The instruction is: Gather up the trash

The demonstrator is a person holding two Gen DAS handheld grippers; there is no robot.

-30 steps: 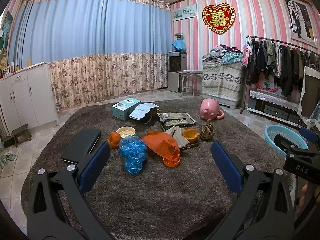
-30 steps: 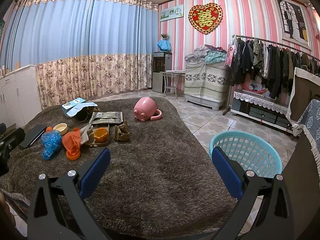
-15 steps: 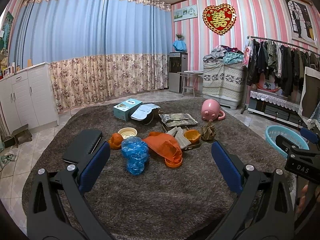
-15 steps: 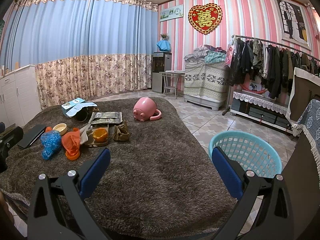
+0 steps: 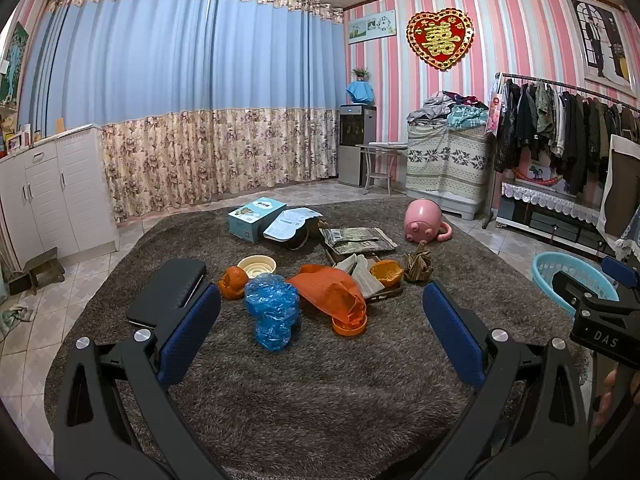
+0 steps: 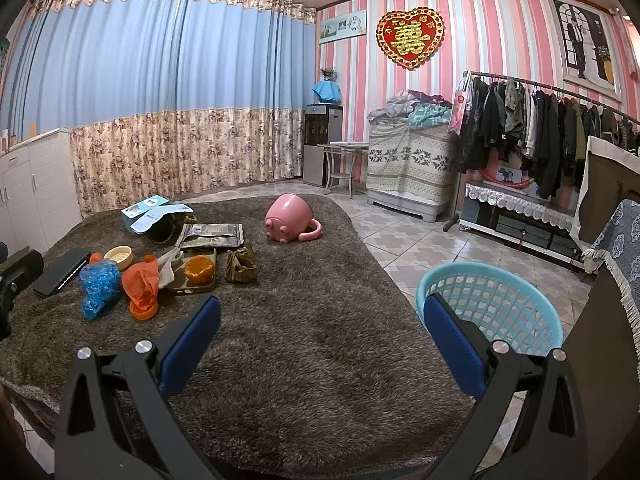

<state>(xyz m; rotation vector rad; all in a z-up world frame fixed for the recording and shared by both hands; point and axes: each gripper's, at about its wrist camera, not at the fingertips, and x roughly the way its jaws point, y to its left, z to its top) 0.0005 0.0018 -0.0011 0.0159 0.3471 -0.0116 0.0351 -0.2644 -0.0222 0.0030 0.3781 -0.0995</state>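
Trash, a blue bag (image 5: 273, 310) and orange bag (image 5: 332, 294), is scattered on the brown rug (image 5: 320, 380) ahead of the released left claw (image 5: 320, 332); the right claw (image 6: 322, 334), also released, is held beside a blue basket (image 6: 490, 300).

near rug (image 5: 320, 392) bare | trash pile (image 5: 320, 292) ahead | basket (image 6: 492, 304) right

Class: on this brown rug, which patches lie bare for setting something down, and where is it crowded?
Bare: the near strip of the brown shaggy rug between the left gripper and the crumpled blue plastic bag; also the stretch between the tipped pink pig-shaped pot and the light-blue plastic basket. Crowded: around the orange plastic bag.
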